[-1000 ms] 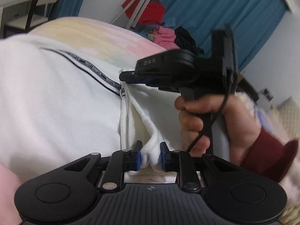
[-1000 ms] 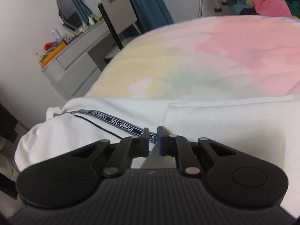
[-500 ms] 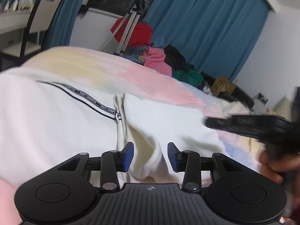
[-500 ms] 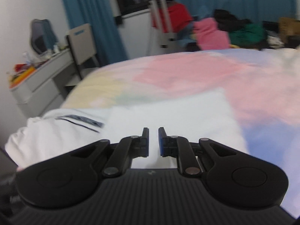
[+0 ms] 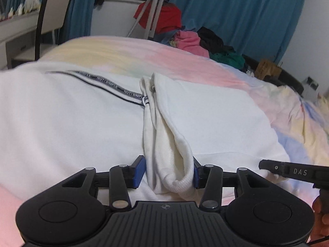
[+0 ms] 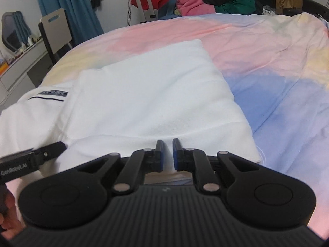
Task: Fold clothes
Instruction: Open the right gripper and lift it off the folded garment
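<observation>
Two hand-held grippers hover over a white garment (image 5: pixel 205 123) spread on a bed with a pastel quilt (image 6: pixel 267 61) of pink, yellow and blue patches. I am working the rig from afar, so I describe only what its wrist cameras give me.

My left hand-held gripper (image 5: pixel 166 171) has just been opening its jaws. They now stand apart, and a rolled, ribbed white cuff (image 5: pixel 174 164) lies between the blue pads. The cuff rests against the right pad, while the left pad stands clear of the cloth, so nothing is pinched. This fold of fabric runs straight away from the gripper, its long axis in line with the fingers.

My right hand-held gripper (image 6: pixel 166 154) has its jaws nearly together, with only a narrow slit between them and nothing in it. It sits at the near edge of the folded panel, which stretches away from it as a smooth, soft, slightly puffy rectangle. Its far corner points toward the head of the bed.

To the left, the garment carries a dark printed tape trim (image 5: pixel 107 84) that runs slantwise across the cloth.

I judge the right gripper nearer the panel's free edge, so the next fold likely starts there.
</observation>
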Tool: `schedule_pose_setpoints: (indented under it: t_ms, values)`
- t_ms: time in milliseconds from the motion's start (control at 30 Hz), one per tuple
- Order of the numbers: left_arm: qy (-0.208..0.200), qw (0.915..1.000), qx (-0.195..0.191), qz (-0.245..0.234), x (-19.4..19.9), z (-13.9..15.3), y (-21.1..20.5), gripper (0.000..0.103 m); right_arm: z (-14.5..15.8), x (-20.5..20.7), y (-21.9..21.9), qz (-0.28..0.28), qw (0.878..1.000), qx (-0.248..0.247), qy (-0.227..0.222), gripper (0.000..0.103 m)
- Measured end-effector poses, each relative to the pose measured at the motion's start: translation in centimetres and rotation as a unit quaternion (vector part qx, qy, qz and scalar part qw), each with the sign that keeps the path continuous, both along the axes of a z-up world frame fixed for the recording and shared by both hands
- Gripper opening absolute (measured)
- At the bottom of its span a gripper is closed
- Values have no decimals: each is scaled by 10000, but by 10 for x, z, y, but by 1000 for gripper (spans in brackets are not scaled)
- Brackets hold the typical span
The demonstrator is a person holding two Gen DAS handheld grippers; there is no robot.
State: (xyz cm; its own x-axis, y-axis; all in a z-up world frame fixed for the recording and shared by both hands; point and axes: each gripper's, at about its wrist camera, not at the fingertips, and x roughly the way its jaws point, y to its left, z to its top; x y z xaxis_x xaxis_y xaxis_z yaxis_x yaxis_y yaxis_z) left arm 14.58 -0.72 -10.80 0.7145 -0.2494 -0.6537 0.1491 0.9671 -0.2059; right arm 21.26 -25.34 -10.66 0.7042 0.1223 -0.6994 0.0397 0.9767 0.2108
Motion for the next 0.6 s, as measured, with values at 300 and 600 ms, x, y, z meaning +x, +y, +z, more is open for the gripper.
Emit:
schedule_pose_setpoints:
  t_ms: [300,600]
  values:
    - [-176,9991,-207,334,-43,40,32,72,0,-5,-5,23,9999,93,-41,10]
    - [245,9510,-1758,2530,-93,56,159,83,6,-10,-2,86,9999,19,-72,14]
